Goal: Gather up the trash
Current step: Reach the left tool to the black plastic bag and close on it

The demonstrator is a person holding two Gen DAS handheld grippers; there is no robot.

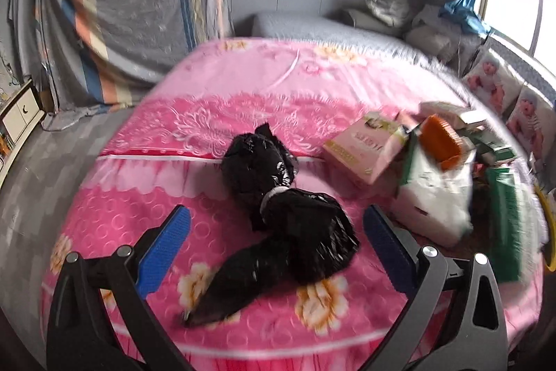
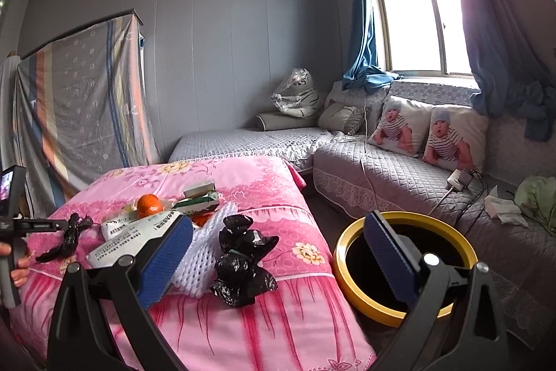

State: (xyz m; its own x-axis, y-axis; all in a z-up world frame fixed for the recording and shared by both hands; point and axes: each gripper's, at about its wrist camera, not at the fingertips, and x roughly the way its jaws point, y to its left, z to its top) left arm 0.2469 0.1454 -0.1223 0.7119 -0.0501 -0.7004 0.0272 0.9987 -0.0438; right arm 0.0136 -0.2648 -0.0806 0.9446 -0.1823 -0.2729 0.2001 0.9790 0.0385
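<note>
A long crumpled black plastic bag (image 1: pixel 257 169) with a white band around its middle lies on the pink bedspread (image 1: pixel 243 86). My left gripper (image 1: pixel 276 214) hovers open just above and in front of it, one blue pad on each side. A second crumpled black bag (image 2: pixel 243 259) sits near the spread's right edge, on a white foam net (image 2: pixel 198 259). My right gripper (image 2: pixel 278 219) is open and empty above it. A yellow-rimmed black bin (image 2: pixel 347 284) stands on the floor to the right, behind the right finger.
A heap of litter lies on the spread: a pink box (image 1: pixel 361 148), a white carton (image 1: pixel 434 197), a green box (image 1: pixel 504 218), an orange (image 2: pixel 149 204). A hand (image 2: pixel 14 270) holds the left tool at the left edge. Grey quilted sofas (image 2: pixel 399 176) line the back and right.
</note>
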